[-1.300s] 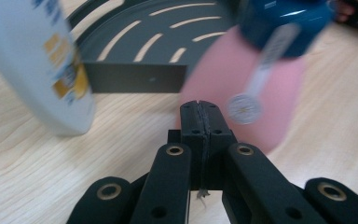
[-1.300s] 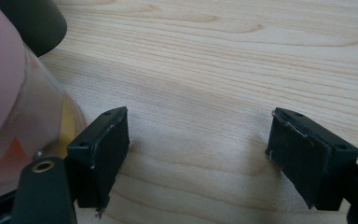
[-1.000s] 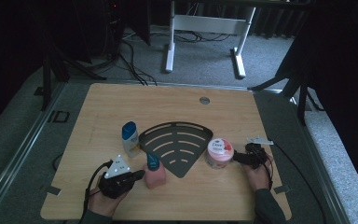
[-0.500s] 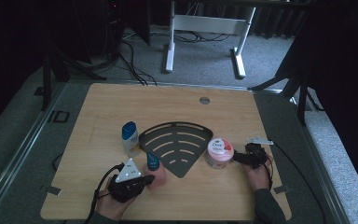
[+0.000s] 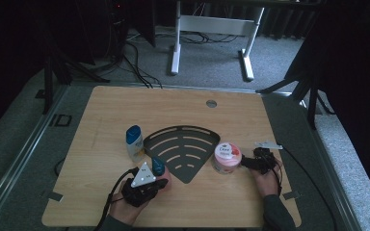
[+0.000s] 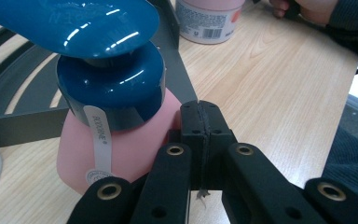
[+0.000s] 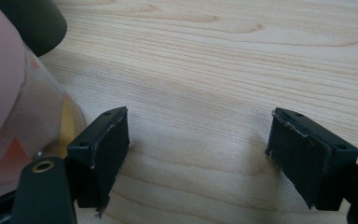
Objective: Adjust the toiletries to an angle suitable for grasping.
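Note:
A pink pump bottle with a blue cap stands at the near left tip of the dark fan-shaped rack. My left gripper lies just left of it. In the left gripper view the bottle looms close, and the gripper is shut on nothing, its tips against the bottle's pink side. A pink Dove jar sits at the rack's right. My right gripper rests right of the jar, open. In the right gripper view its fingertips span bare wood, with the jar just outside the left pad.
A white bottle with a blue cap stands left of the rack. The wooden table has a round cable grommet near its far edge. A small white label lies beyond the right hand.
My left gripper has slid to the right across the table, up against the pink pump bottle. The right gripper and the jar have stayed where they were.

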Demonstrator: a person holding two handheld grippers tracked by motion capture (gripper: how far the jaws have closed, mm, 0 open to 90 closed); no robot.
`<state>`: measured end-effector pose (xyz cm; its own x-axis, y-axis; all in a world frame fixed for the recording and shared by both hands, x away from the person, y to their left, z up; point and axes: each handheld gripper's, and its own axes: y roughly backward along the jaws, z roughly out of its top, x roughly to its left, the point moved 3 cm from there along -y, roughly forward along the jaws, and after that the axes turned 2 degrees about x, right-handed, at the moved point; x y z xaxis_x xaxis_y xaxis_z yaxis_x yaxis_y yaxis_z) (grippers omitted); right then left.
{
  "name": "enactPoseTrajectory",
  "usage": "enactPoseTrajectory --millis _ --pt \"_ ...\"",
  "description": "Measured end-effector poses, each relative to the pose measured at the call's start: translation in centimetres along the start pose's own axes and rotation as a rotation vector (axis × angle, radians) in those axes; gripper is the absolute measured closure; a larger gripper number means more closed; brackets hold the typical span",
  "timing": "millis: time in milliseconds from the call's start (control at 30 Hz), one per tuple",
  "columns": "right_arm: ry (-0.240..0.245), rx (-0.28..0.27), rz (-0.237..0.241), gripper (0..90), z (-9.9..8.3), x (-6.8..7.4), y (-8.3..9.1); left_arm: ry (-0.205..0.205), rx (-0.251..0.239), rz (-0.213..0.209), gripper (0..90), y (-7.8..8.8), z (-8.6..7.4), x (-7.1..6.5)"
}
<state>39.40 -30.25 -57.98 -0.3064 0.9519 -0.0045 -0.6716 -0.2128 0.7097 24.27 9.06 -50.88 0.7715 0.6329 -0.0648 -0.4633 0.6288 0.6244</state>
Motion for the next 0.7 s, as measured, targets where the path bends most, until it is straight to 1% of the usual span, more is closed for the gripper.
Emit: enactPoseTrajectory --millis 100,167,200,267,333,400,433,467,500,533,567,633,700 --pt "0.000 0.000 0.000 20.2 0.0 0.0 0.0 0.002 -0.002 0.011 90.0 0.0 0.0 0.0" --pt "0.000 0.000 0.000 20.2 0.0 0.0 0.0 0.008 0.000 0.029 90.0 0.2 -0.1 0.1" --pt "0.000 0.000 0.000 20.2 0.0 0.0 0.0 0.008 0.000 0.029 90.0 0.2 -0.1 0.1" --pt "0.000 0.000 0.000 20.2 0.0 0.0 0.0 0.018 0.004 0.048 90.0 0.3 -0.3 0.4" --pt "0.000 0.000 0.000 20.2 0.0 0.0 0.0 0.021 0.014 0.058 90.0 0.4 -0.4 0.6" --pt "0.000 0.000 0.000 20.2 0.0 0.0 0.0 0.020 0.013 0.054 90.0 0.4 -0.4 0.5" --pt "0.000 0.000 0.000 20.2 0.0 0.0 0.0 0.014 0.005 0.039 90.0 0.3 -0.3 0.3" --pt "0.000 0.000 0.000 20.2 0.0 0.0 0.0 0.014 0.005 0.039 90.0 0.3 -0.3 0.3" --pt "0.000 0.000 0.000 20.2 0.0 0.0 0.0 -0.006 0.008 0.031 90.0 0.0 0.0 -0.1" --pt "0.000 0.000 0.000 20.2 0.0 0.0 0.0 -0.014 0.010 0.023 90.0 -0.2 0.2 -0.3" --pt "0.000 0.000 0.000 20.2 0.0 0.0 0.0 -0.014 0.010 0.023 90.0 -0.2 0.2 -0.3" --pt "0.000 0.000 0.000 20.2 0.0 0.0 0.0 -0.030 0.014 0.022 90.0 -0.9 0.7 -0.6" --pt "0.000 0.000 0.000 20.2 0.0 0.0 0.0 -0.035 0.010 0.025 90.0 -1.4 1.2 -0.7"
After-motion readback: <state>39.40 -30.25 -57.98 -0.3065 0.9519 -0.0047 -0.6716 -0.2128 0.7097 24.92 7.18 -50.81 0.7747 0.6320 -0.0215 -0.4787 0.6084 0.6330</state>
